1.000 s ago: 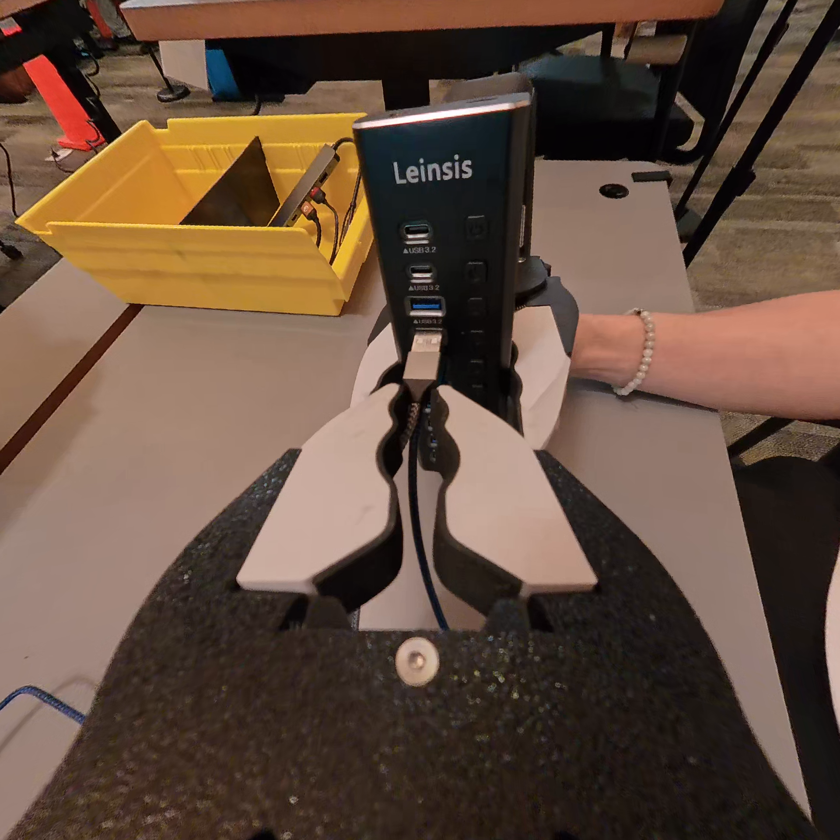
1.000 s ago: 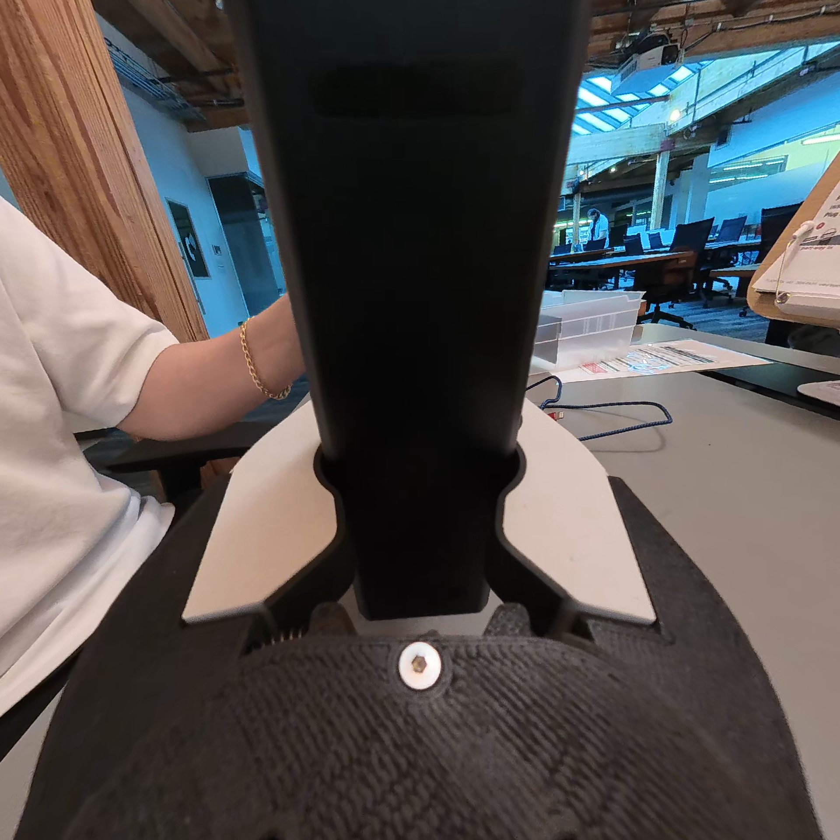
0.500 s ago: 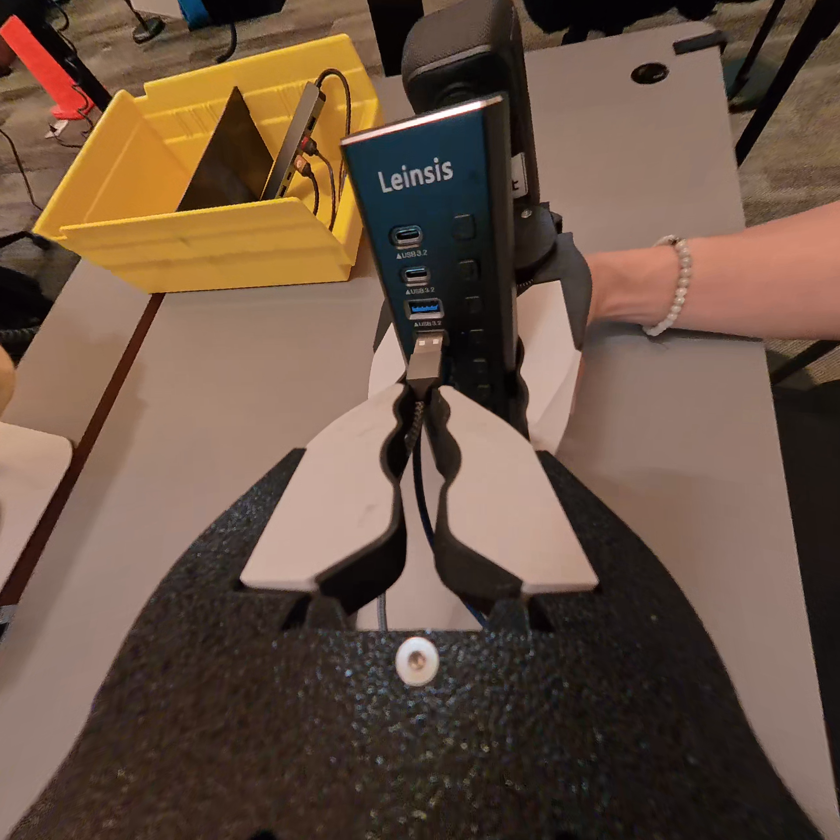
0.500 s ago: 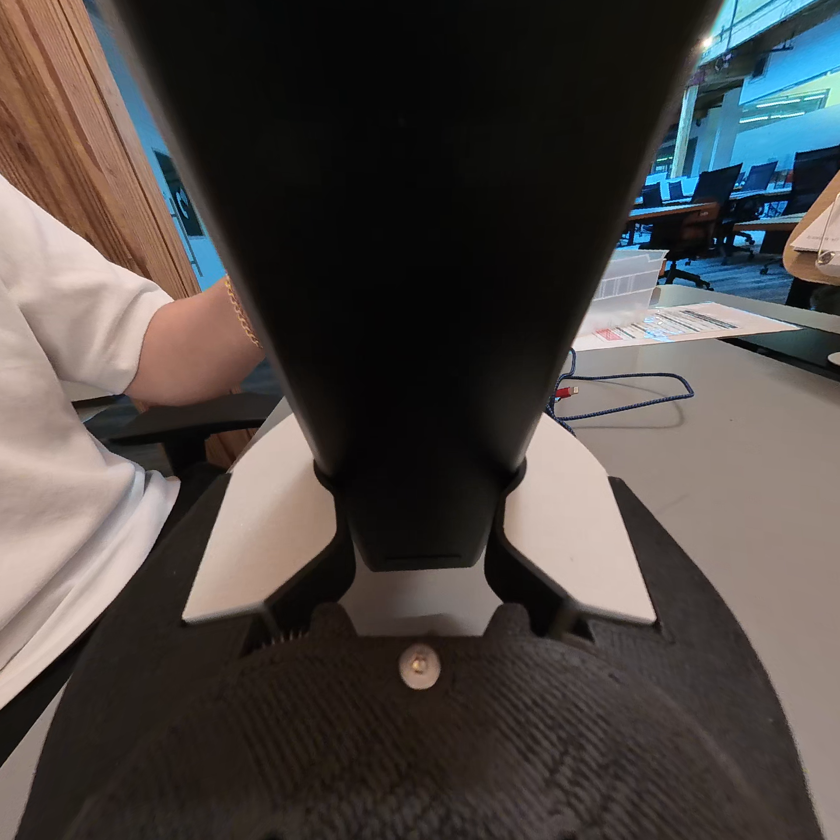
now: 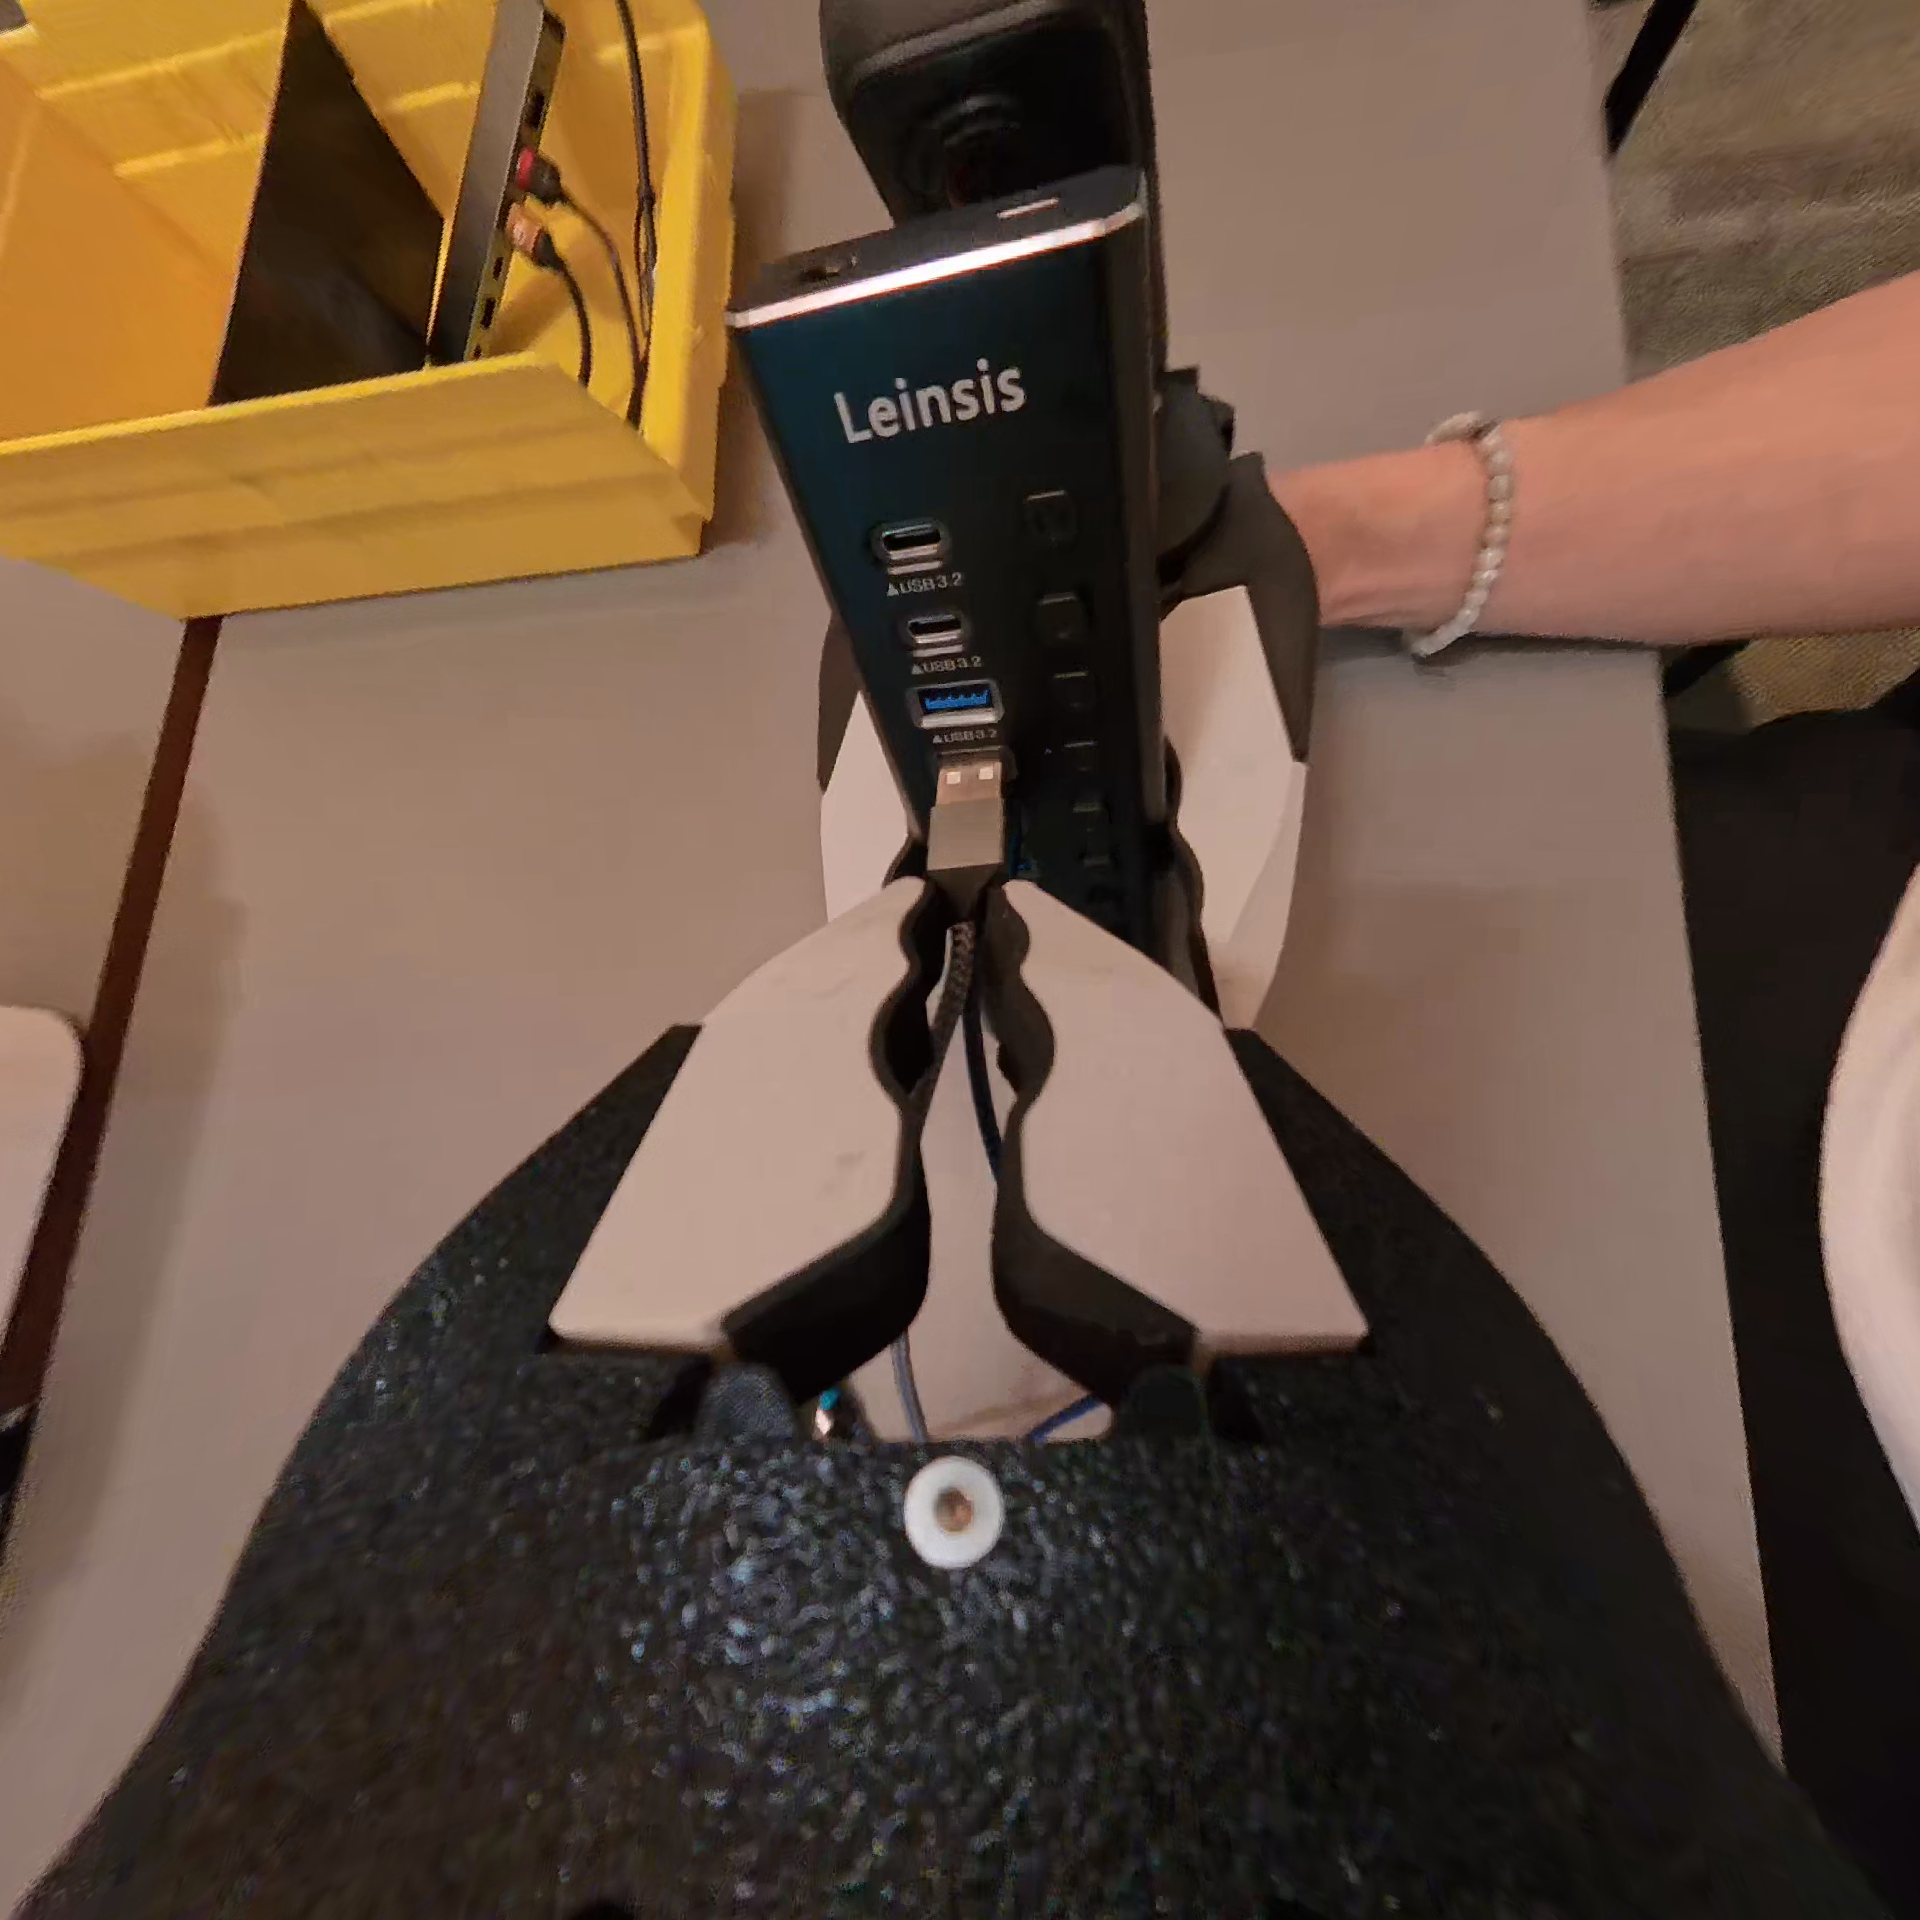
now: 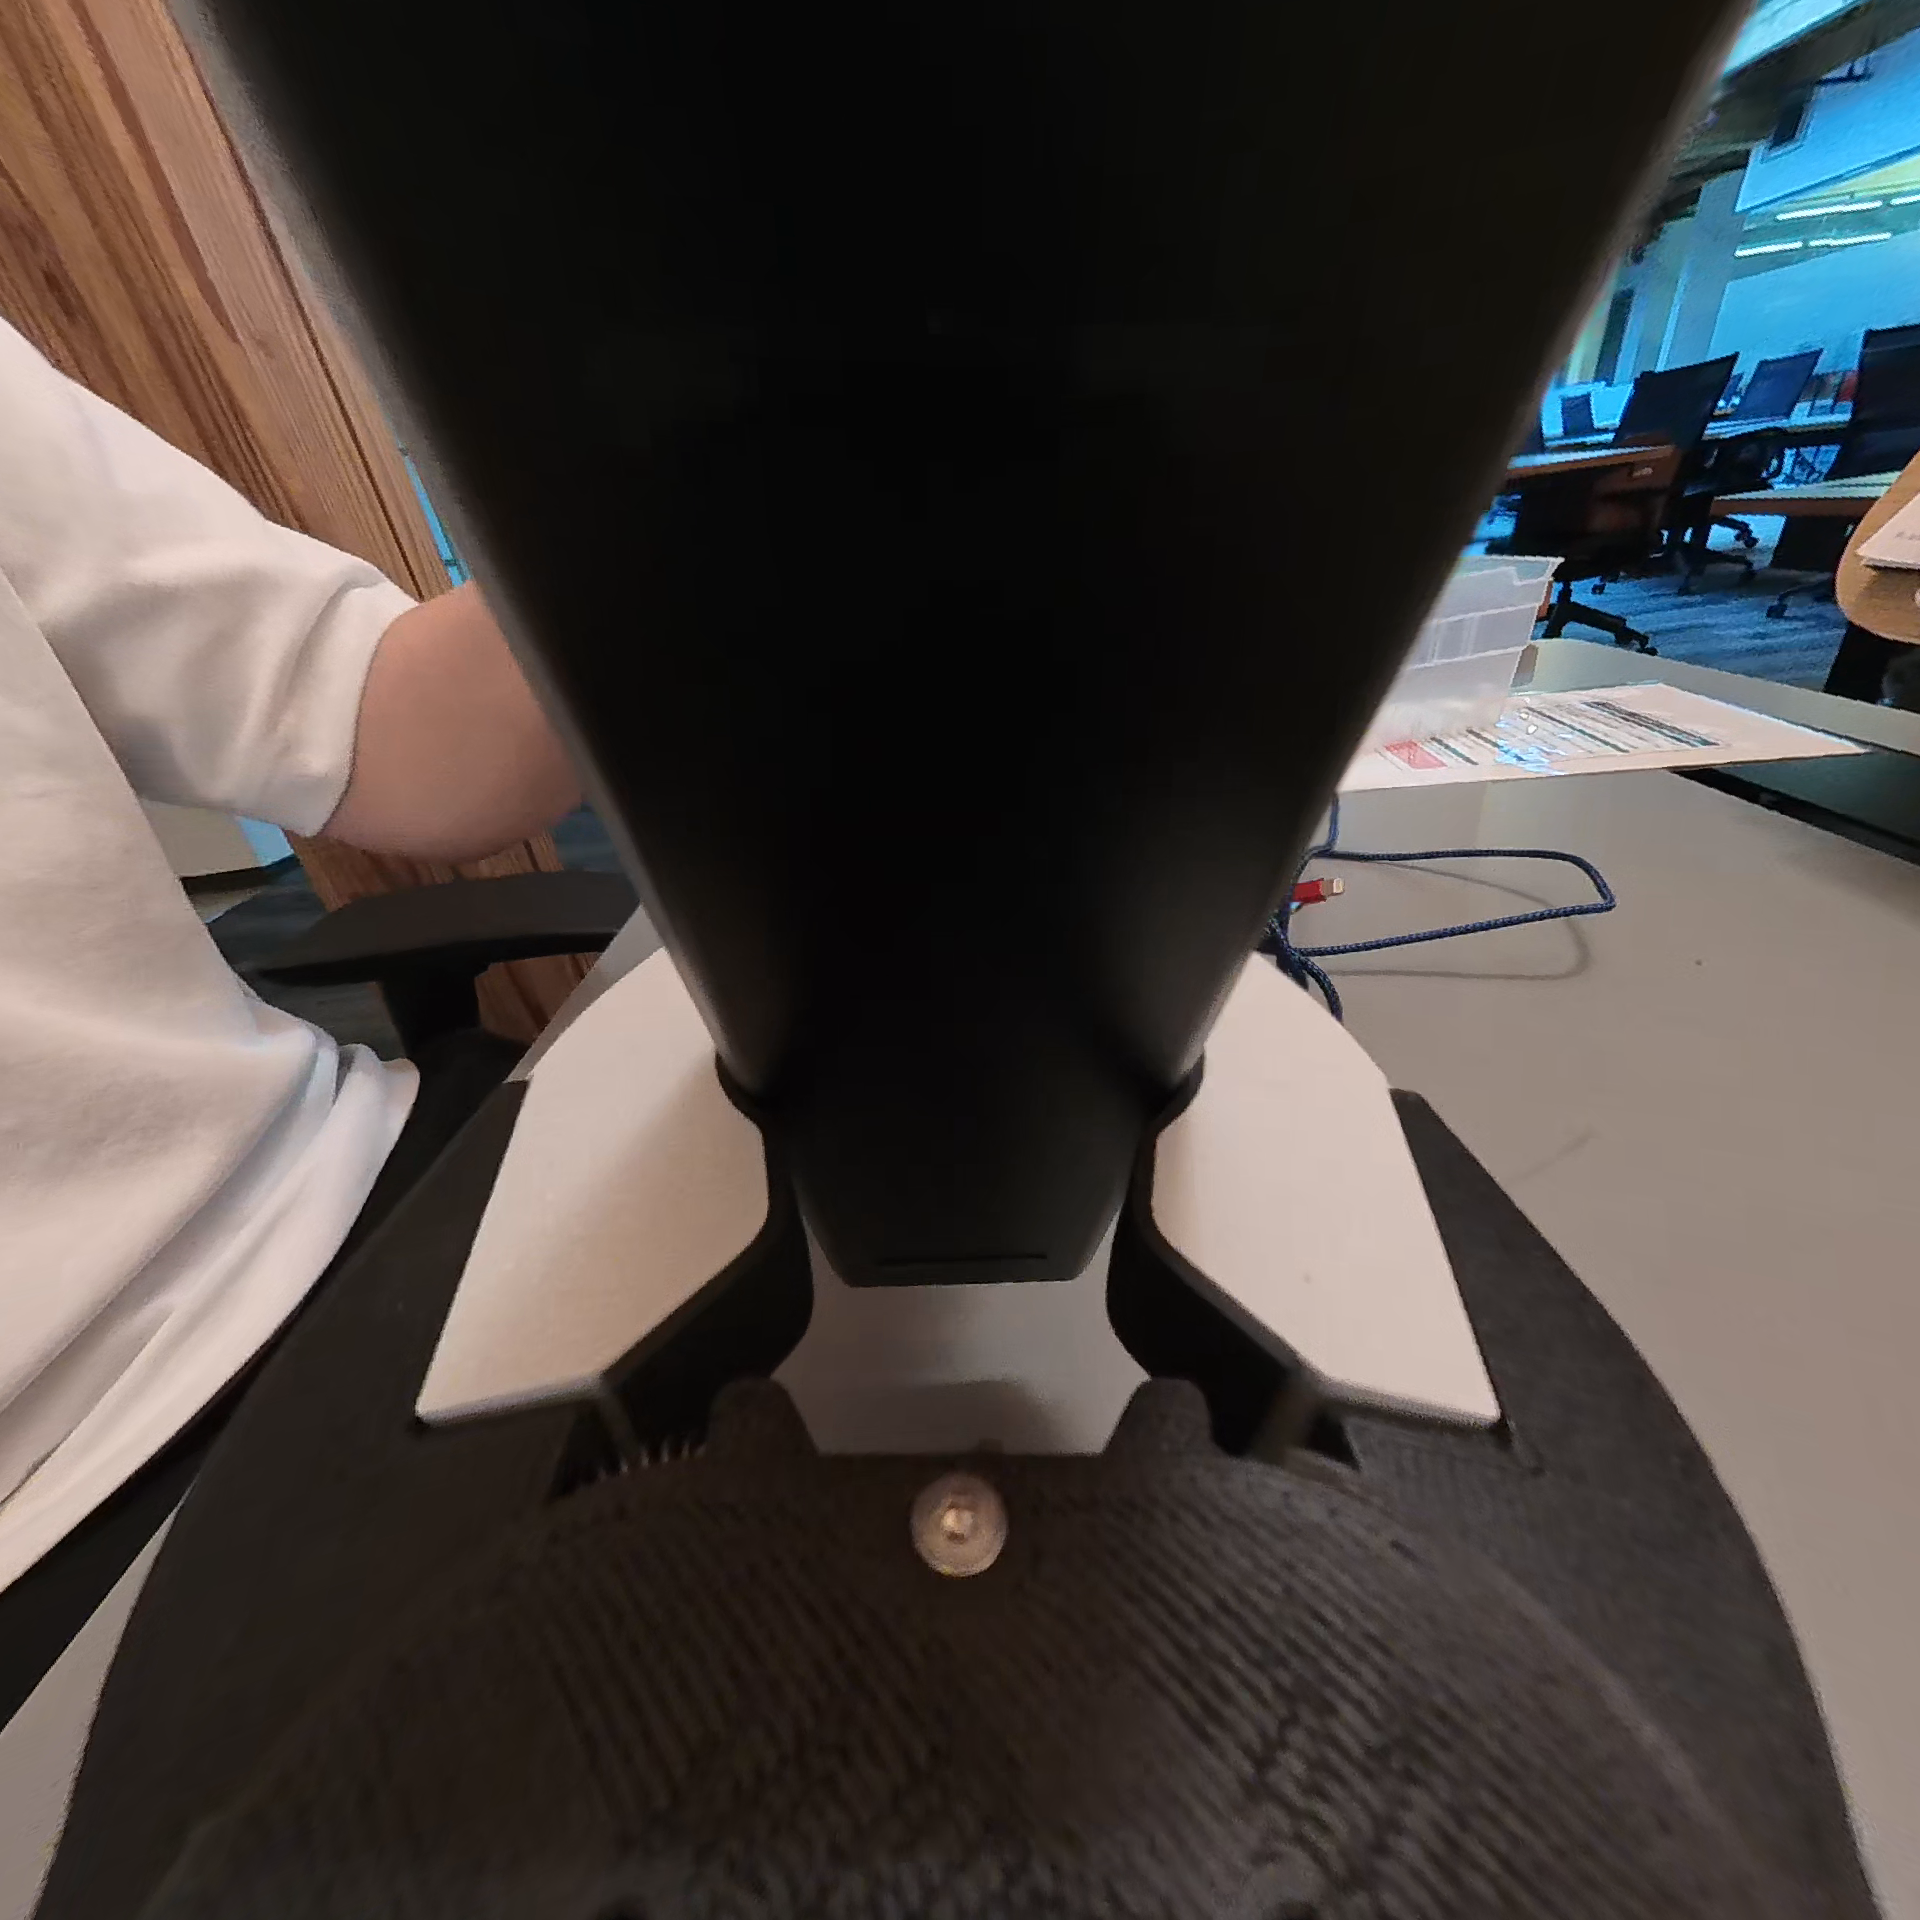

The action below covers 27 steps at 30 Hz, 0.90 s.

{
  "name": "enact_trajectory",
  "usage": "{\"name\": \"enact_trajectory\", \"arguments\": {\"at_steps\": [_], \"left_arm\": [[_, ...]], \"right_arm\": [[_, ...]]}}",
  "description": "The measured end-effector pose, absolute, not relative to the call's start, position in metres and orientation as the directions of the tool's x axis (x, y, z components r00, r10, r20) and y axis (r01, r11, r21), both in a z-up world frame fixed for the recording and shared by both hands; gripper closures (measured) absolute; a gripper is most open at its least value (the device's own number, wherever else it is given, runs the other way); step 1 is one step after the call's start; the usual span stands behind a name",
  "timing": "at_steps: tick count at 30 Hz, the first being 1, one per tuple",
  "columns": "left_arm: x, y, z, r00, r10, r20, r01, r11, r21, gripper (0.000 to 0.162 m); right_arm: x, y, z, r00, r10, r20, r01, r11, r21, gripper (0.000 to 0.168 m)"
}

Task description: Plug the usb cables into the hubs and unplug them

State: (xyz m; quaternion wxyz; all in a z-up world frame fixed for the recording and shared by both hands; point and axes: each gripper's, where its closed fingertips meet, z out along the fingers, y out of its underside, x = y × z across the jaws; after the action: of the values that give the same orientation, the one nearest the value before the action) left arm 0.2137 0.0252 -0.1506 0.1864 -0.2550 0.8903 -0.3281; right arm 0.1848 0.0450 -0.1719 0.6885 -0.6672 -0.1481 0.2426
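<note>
L→R, left wrist view: yellow bin [image 5: 343, 499] was seen far left on the grey table [image 5: 468, 883], w/ a slim grey hub [image 5: 499, 177] leaned inside it and dark cables plugged in. Dark blue hub [image 5: 966, 499] was held upright at centre, port side toward the cam. Left gripper [image 5: 964, 894] fingers were narrowed around a braided cable [image 5: 954, 977] just behind its silver plug [image 5: 968, 821]; plug tip was right at the 4th port down, metal end mostly exposed, so not fully seated. Right gripper [image 5: 1226, 810] was seen behind the hub, w/ a forearm and bead bracelet [image 5: 1481, 530] far right.

Right wrist view: fingers [image 6: 1299, 1174] were clamped on the hub's [image 6: 956, 623] lower end, its black back filling the frame. Blue cable [image 6: 1455, 914] was left loose on the table at right, near a printed sheet [image 6: 1600, 732].
</note>
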Motion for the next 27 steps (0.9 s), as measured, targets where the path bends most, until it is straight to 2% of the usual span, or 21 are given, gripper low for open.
{"name": "enact_trajectory", "arguments": {"at_steps": [3, 5, 12, 19, 27], "left_arm": [[0.2137, 0.0223, -0.1425, -0.808, -0.586, -0.069, -0.305, 0.515, -0.801, 0.156], [0.2122, 0.0222, -0.1430, -0.806, -0.592, -0.011, -0.320, 0.452, -0.833, 0.158], [0.2107, 0.0223, -0.1450, -0.793, -0.608, -0.033, -0.328, 0.471, -0.819, 0.158], [0.2089, 0.0179, -0.1444, -0.798, -0.603, 0.023, -0.324, 0.396, -0.859, 0.150], [0.2180, 0.0167, -0.1437, -0.748, -0.663, 0.036, -0.346, 0.343, -0.873, 0.149]], "right_arm": [[0.1831, 0.0458, -0.1737, 0.836, 0.536, -0.117, -0.126, -0.021, -0.992, 0.096], [0.1822, 0.0467, -0.1751, 0.840, 0.531, -0.110, -0.113, -0.027, -0.993, 0.096], [0.1822, 0.0469, -0.1753, 0.839, 0.532, -0.111, -0.113, -0.029, -0.993, 0.096], [0.1837, 0.0455, -0.1735, 0.838, 0.534, -0.116, -0.126, -0.019, -0.992, 0.096], [0.1854, 0.0449, -0.1724, 0.838, 0.531, -0.124, -0.138, -0.013, -0.990, 0.096]]}}
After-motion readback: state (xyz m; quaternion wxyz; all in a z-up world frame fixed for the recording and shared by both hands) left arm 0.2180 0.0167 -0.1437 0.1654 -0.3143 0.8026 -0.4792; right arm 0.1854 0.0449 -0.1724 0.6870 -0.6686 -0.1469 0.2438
